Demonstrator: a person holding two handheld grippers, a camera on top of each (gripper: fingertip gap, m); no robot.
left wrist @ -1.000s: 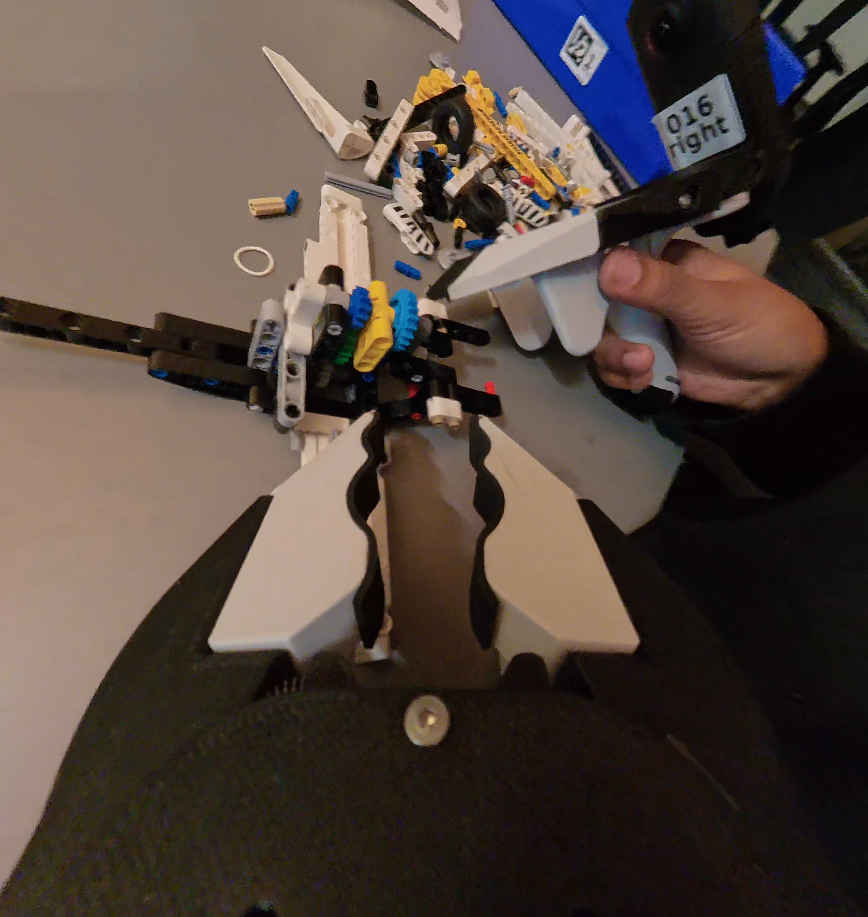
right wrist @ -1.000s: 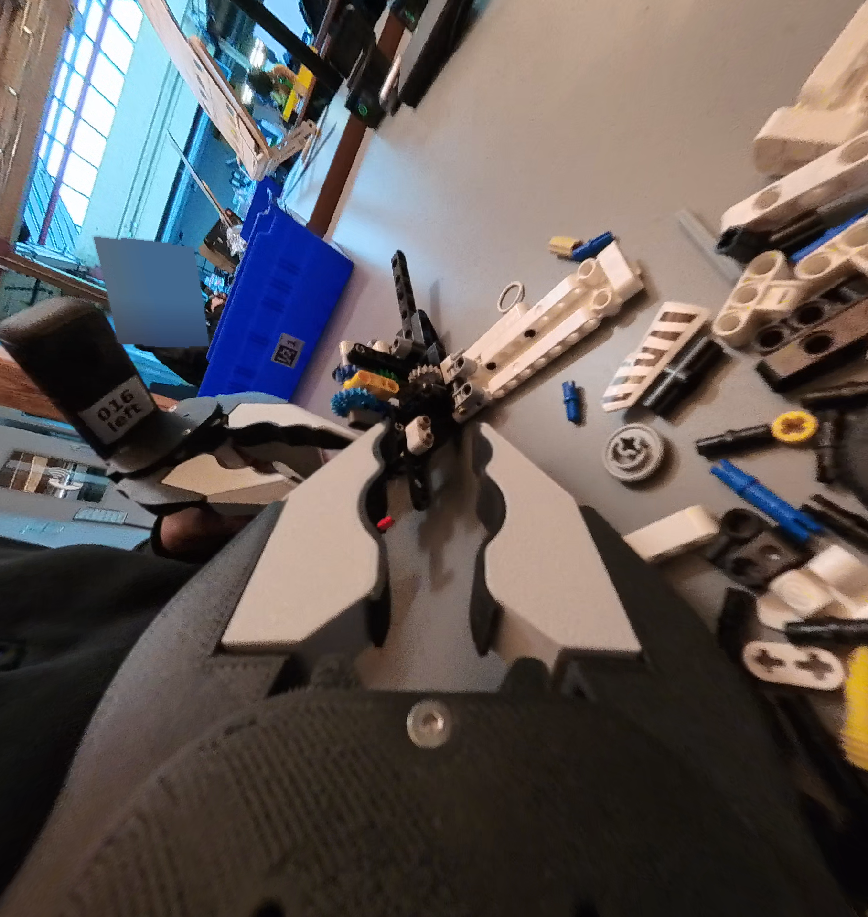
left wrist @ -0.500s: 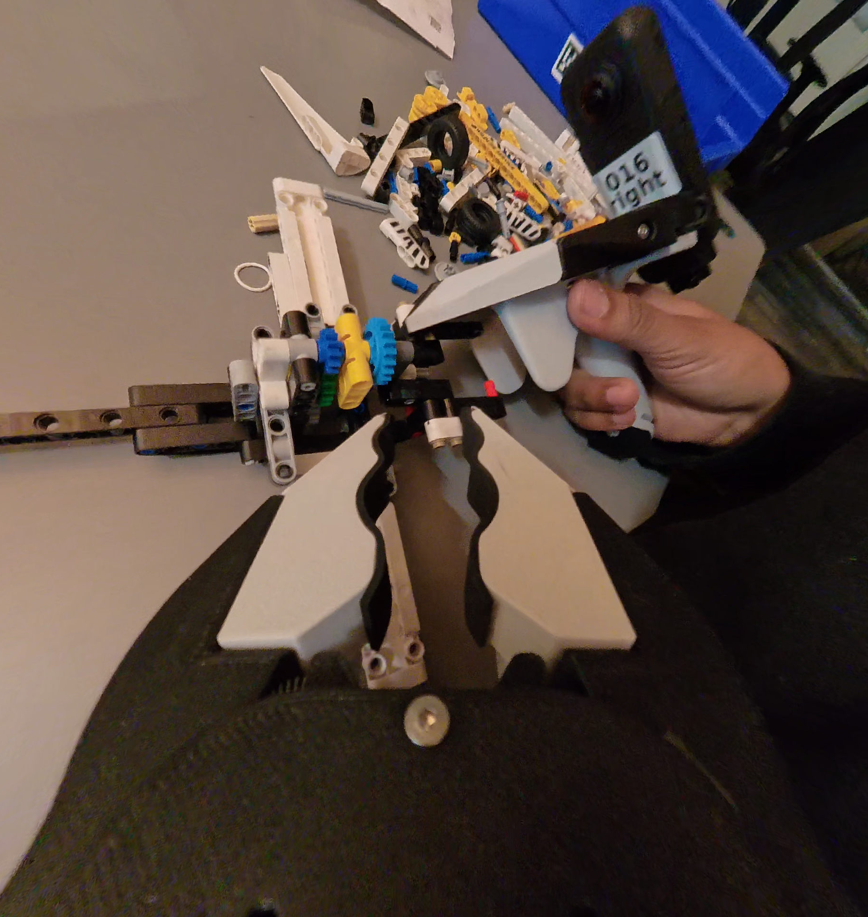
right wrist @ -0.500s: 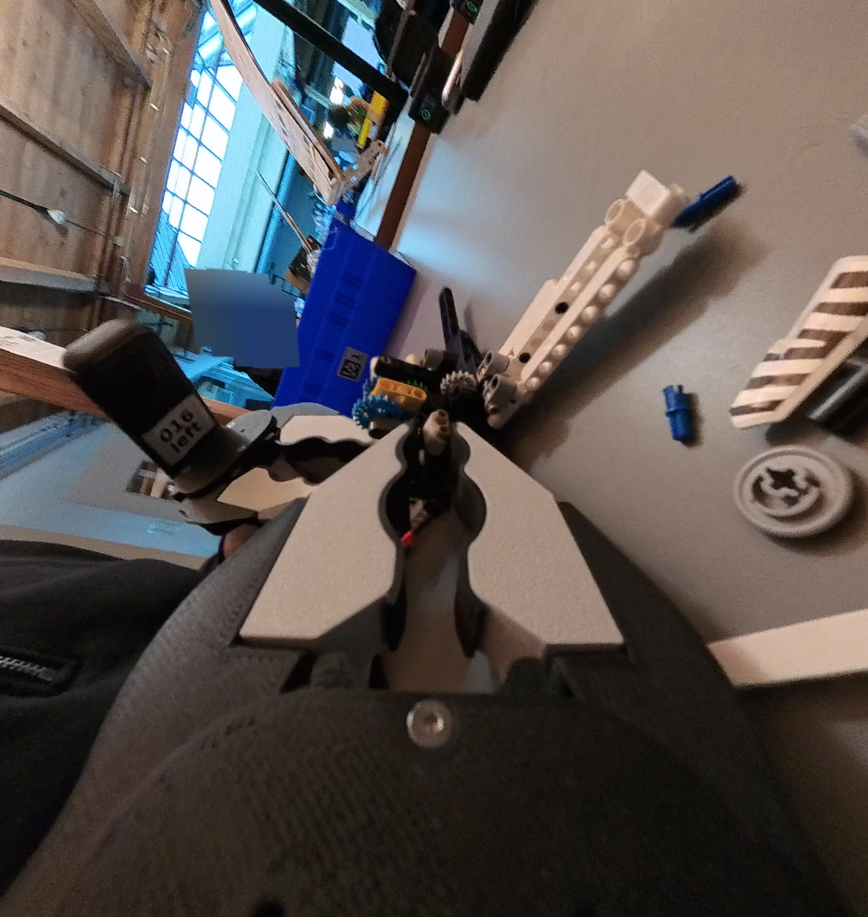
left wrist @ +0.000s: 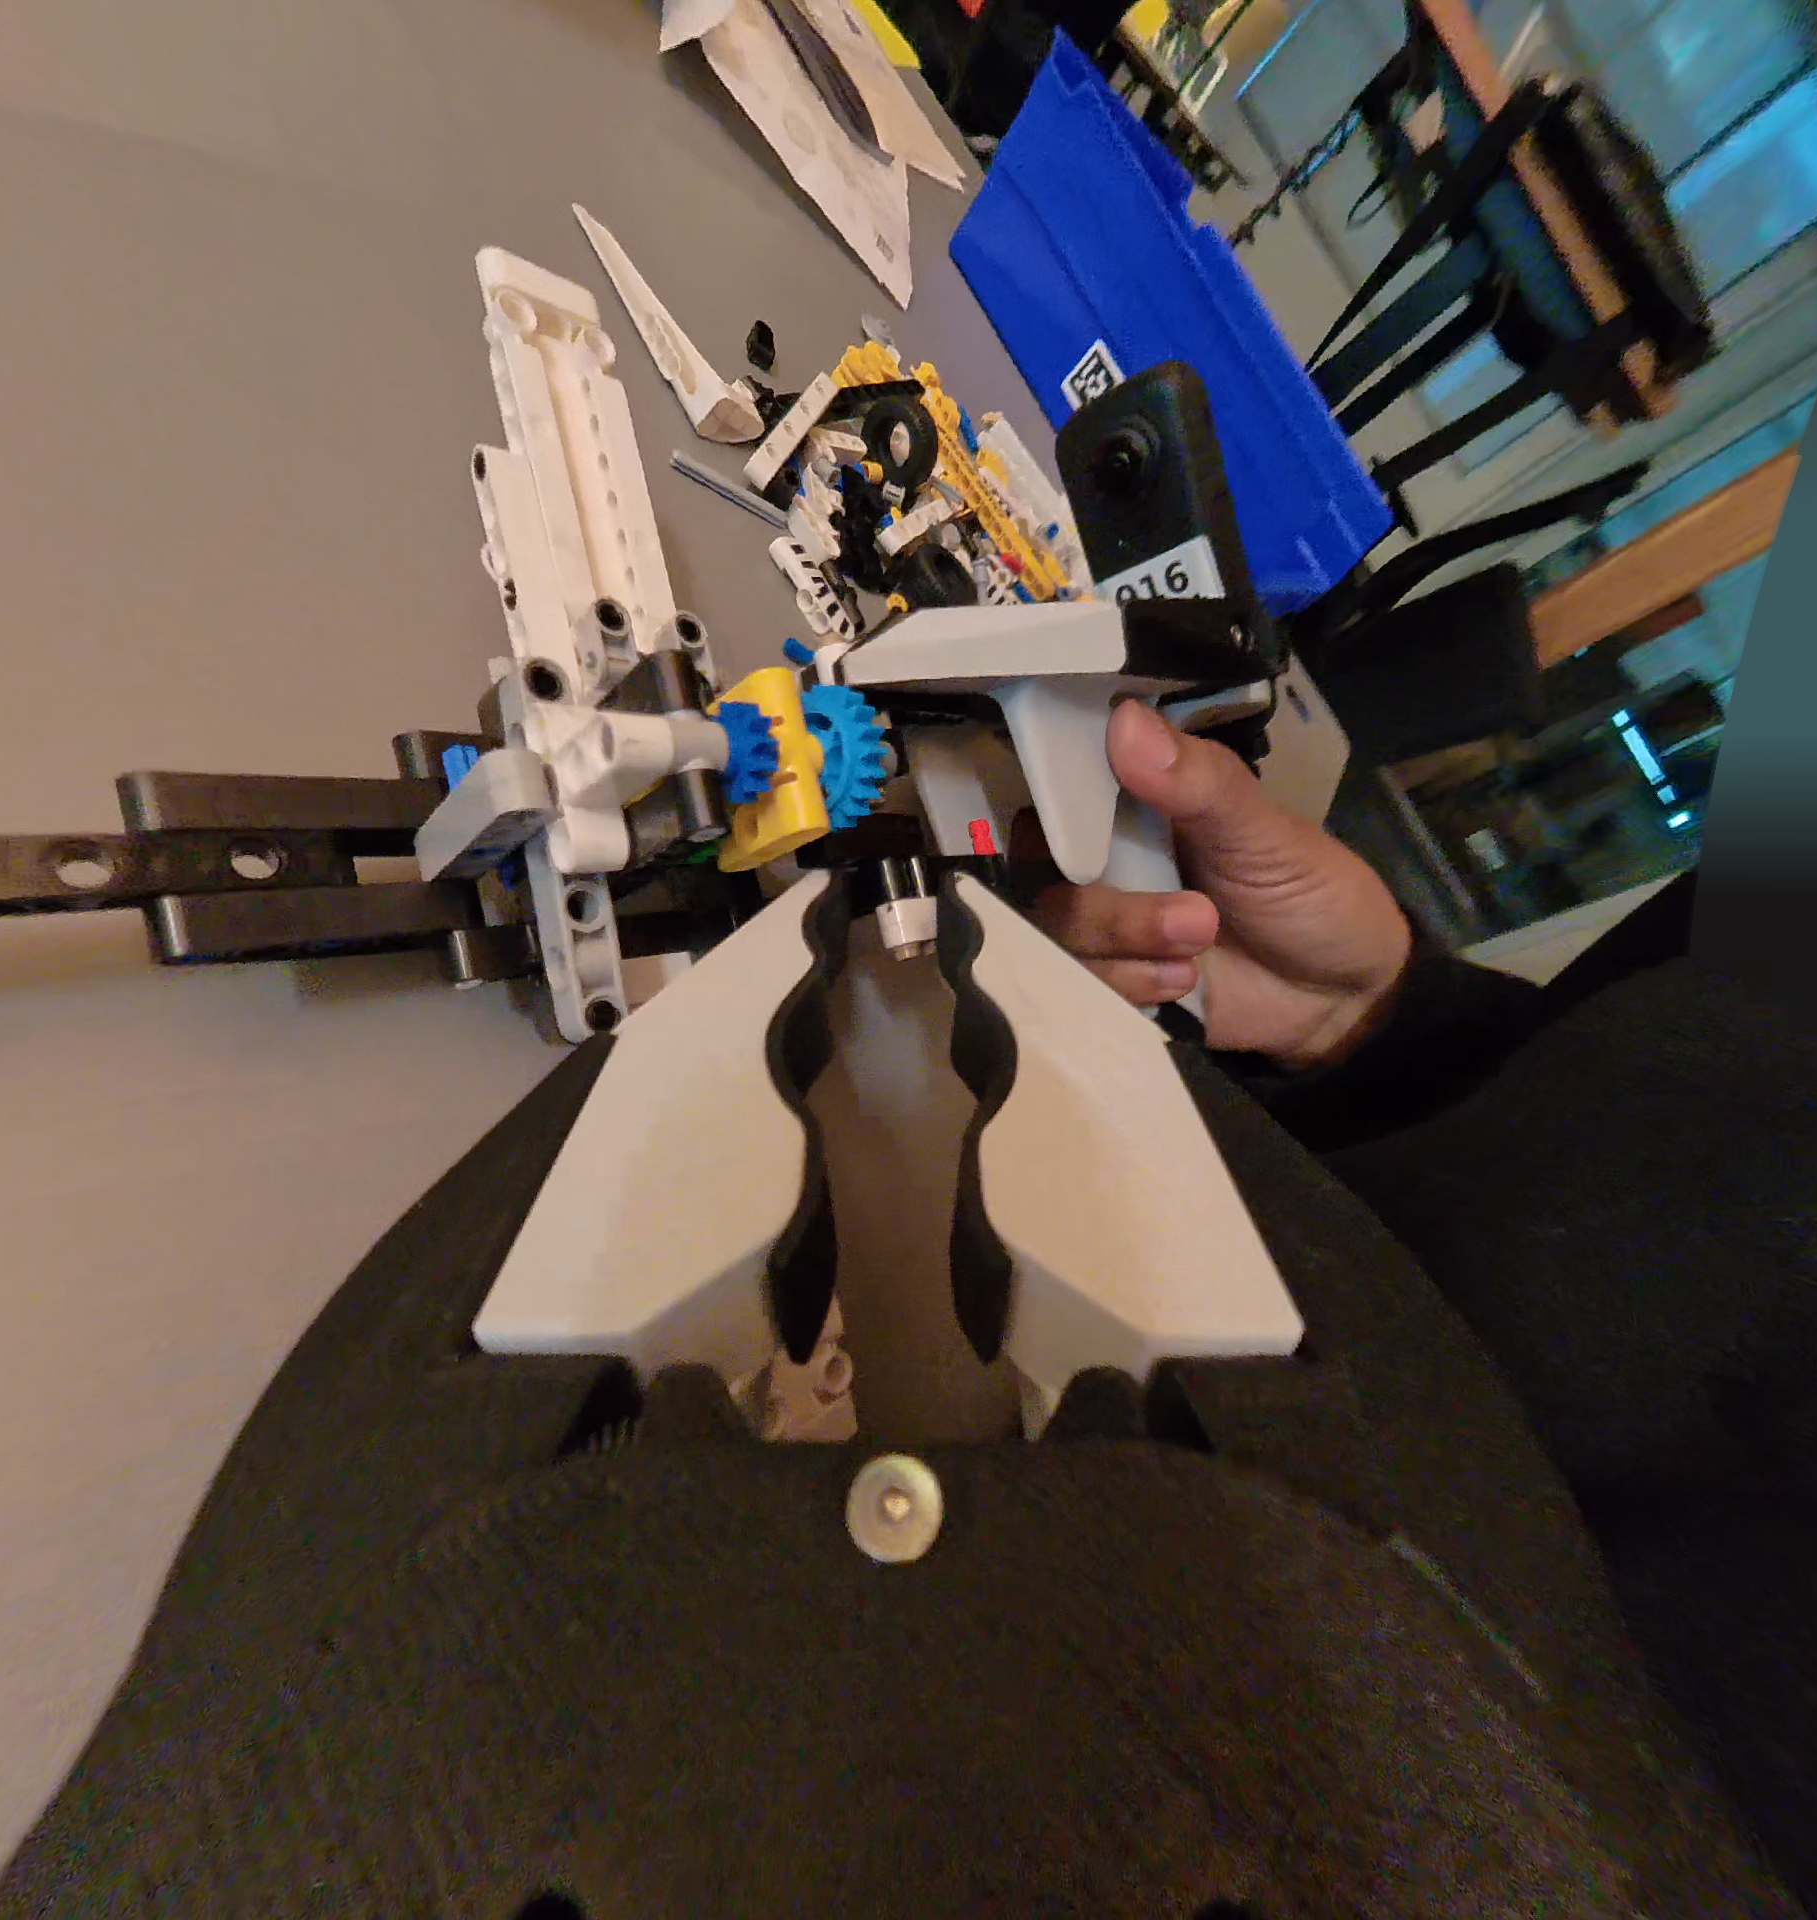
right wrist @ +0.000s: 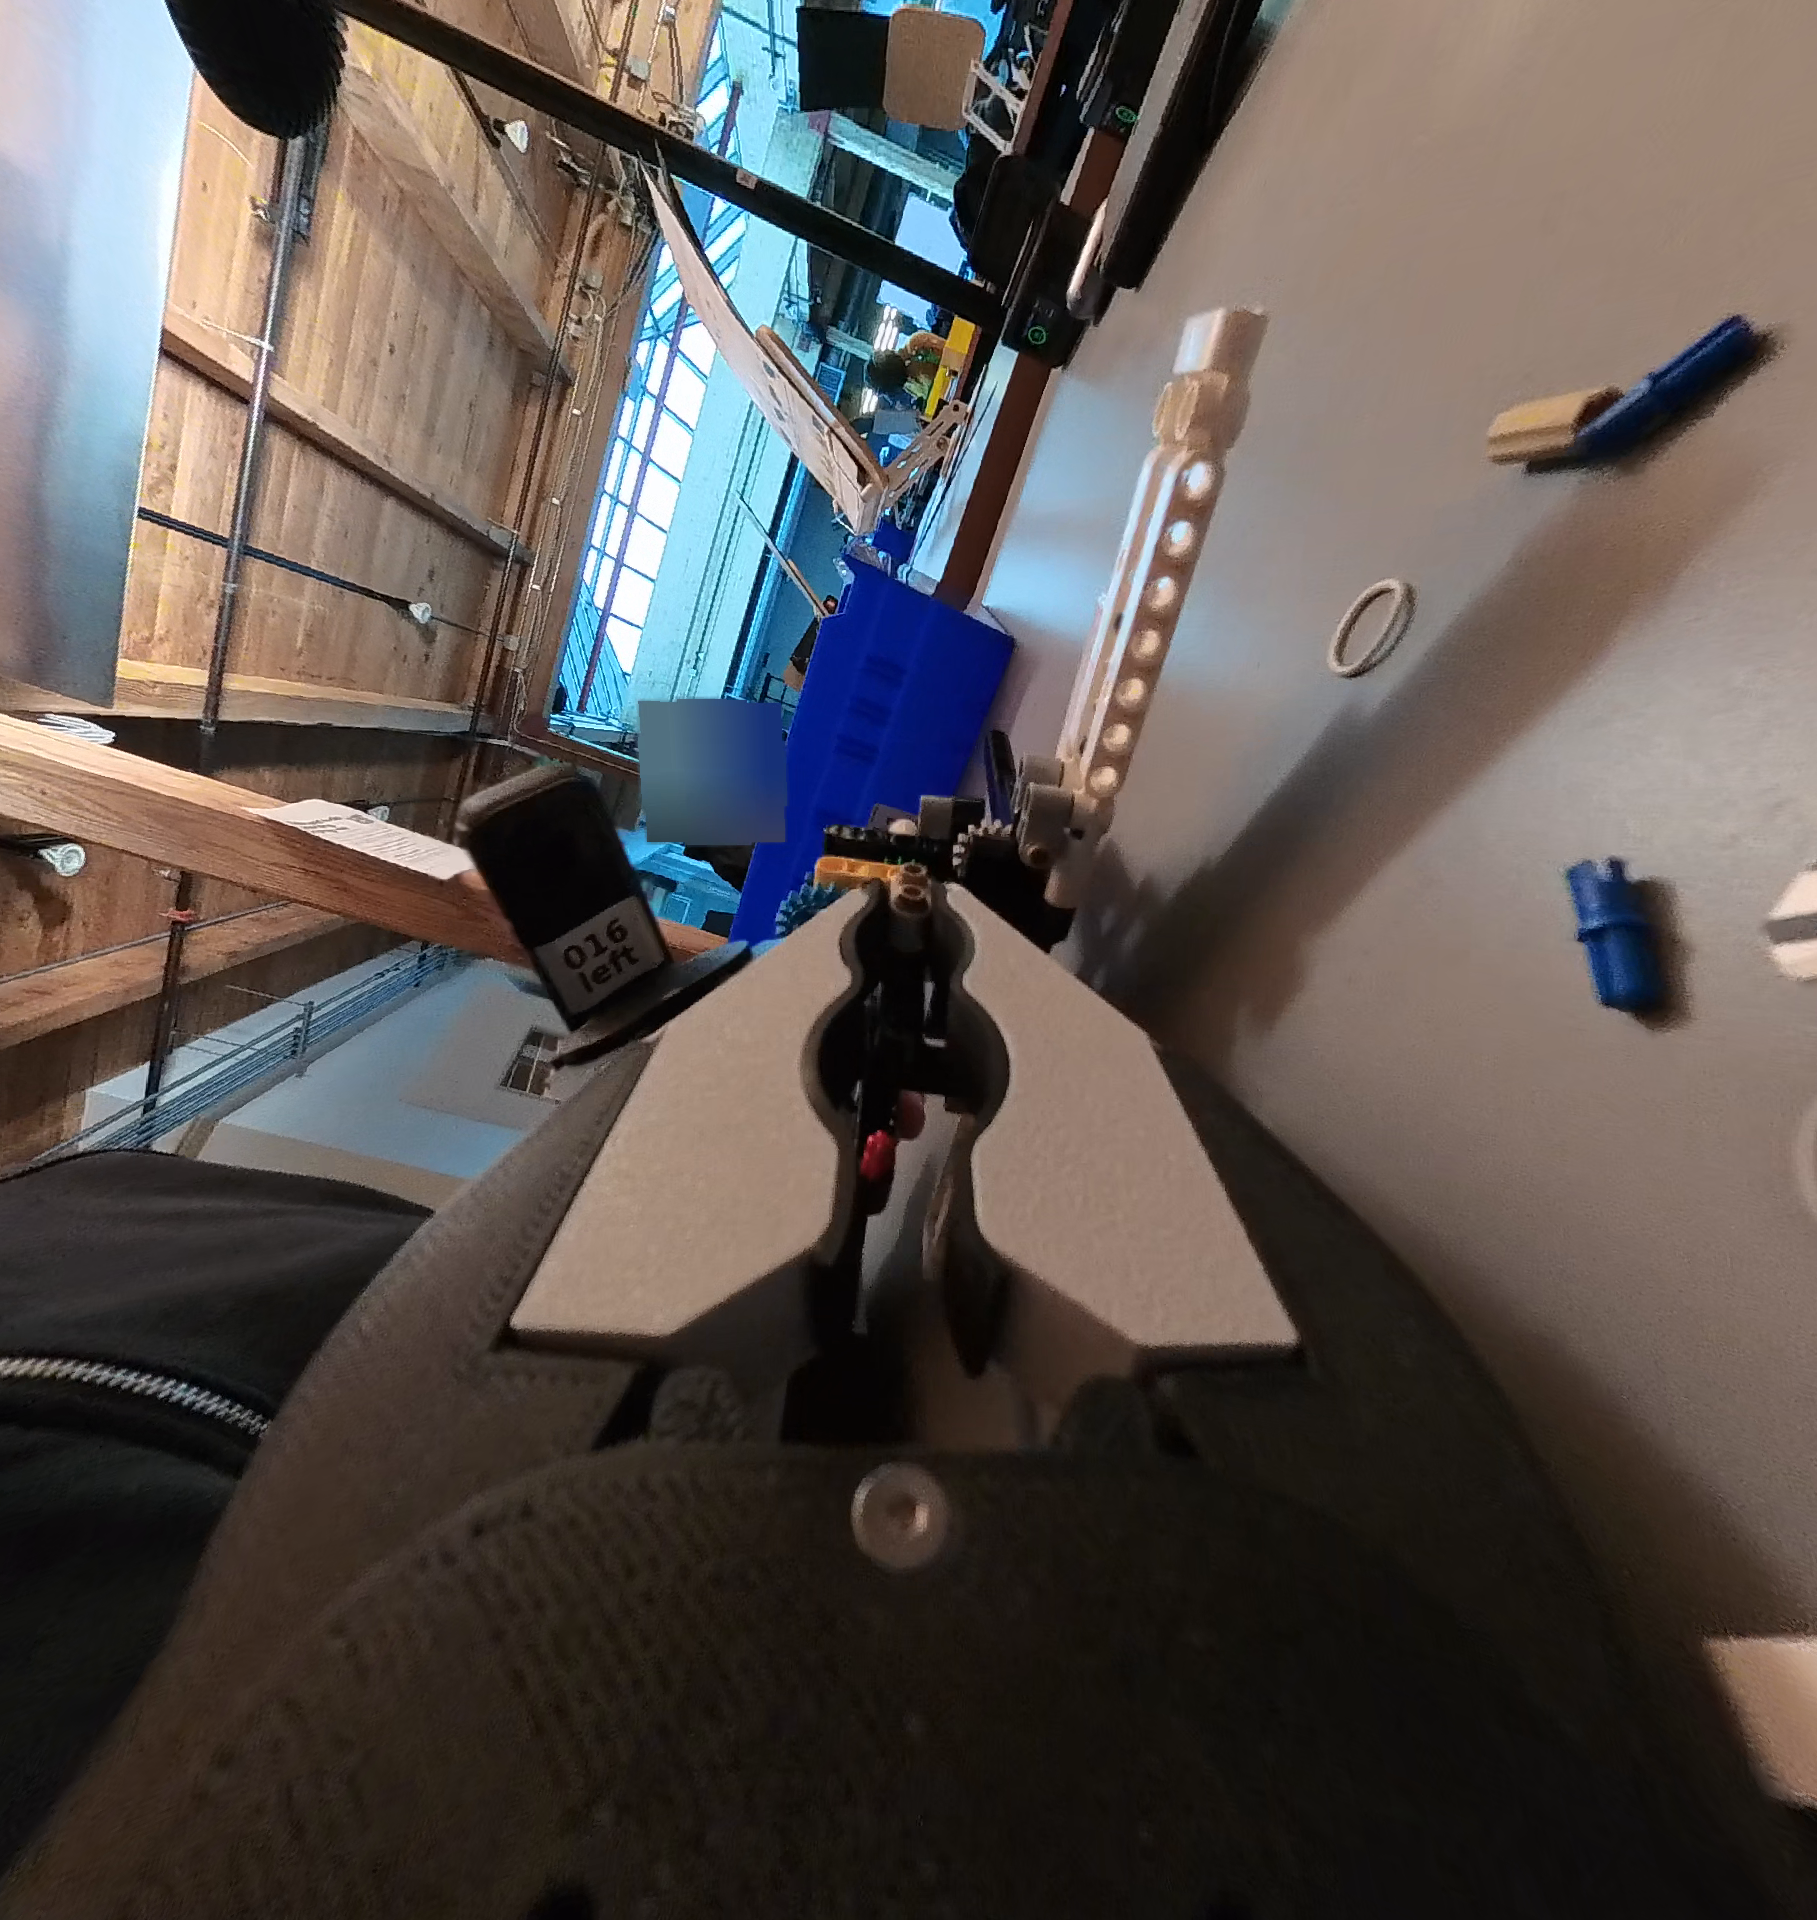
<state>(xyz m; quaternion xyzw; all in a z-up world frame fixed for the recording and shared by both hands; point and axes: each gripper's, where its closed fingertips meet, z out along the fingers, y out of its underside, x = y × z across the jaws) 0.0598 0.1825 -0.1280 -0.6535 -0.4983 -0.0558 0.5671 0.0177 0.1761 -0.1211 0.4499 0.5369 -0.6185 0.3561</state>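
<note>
A toy-brick assembly (left wrist: 675,769) has a yellow block, blue gears (left wrist: 847,738), black beams (left wrist: 239,831) and a long white panel (left wrist: 561,447). My left gripper (left wrist: 891,894) is shut on its white connector (left wrist: 906,920), which sticks out on two dark pins. My right gripper (right wrist: 909,904) is shut on the assembly's black part (right wrist: 893,1029), with a red pin (right wrist: 878,1148) between the pads. The connector's tan end (right wrist: 912,883) shows at the right gripper's tips. The right gripper (left wrist: 862,665) reaches the gears from the right, held by a hand (left wrist: 1247,883).
A pile of loose bricks (left wrist: 914,488) lies behind the assembly, with a blue bin (left wrist: 1143,343) and paper sheets (left wrist: 831,135) beyond. A white pointed panel (left wrist: 665,332) lies near the pile. A blue pin (right wrist: 1610,935), a white ring (right wrist: 1371,629) and a tan-and-blue pin (right wrist: 1621,405) lie on the grey table (right wrist: 1506,1143). The grippers' ends are close to 4 cm from one another.
Both grippers' jaws have closed: the right on the black part, then the left on the white connector. The assembly and its white panel have swung round in both views.
</note>
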